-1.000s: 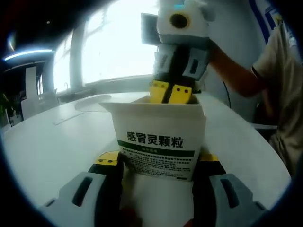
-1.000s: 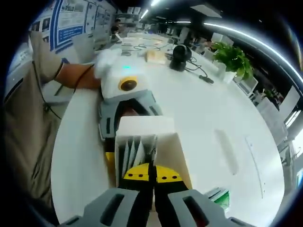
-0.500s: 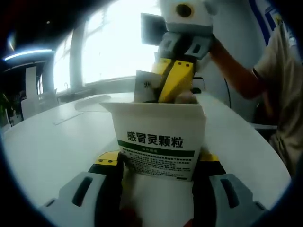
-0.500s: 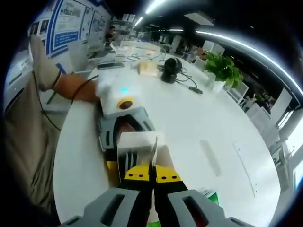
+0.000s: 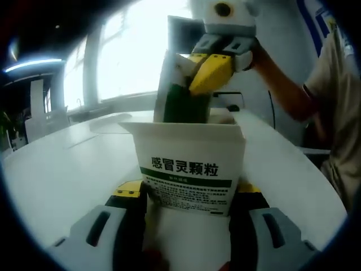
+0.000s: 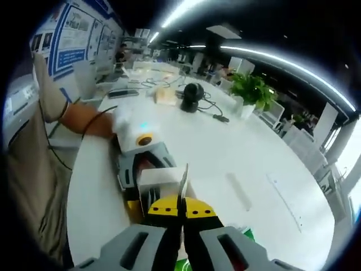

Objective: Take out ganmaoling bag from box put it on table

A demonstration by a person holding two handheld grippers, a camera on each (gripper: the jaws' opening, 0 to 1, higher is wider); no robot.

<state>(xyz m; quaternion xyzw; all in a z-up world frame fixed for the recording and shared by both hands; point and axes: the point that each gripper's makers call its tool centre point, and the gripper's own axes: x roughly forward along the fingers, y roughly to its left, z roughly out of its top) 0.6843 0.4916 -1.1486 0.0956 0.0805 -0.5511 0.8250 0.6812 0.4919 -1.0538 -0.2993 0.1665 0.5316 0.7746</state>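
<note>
The left gripper (image 5: 189, 197) squeezes the white ganmaoling box (image 5: 189, 164) from both sides on the white table (image 5: 62, 169). The right gripper (image 5: 211, 70) is pinched tight on a ganmaoling bag (image 5: 180, 93), and the bag sticks up partway out of the open top of the box.

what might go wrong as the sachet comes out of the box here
1. The right gripper pinches the sachet only near its top edge, so it may slip or swing loose.
2. The sachet's lower part sits inside the box beside other sachets; it may drag a neighbour up.
3. The left gripper holds the box low down, so a snag on the rim may tip it on the table.
</note>
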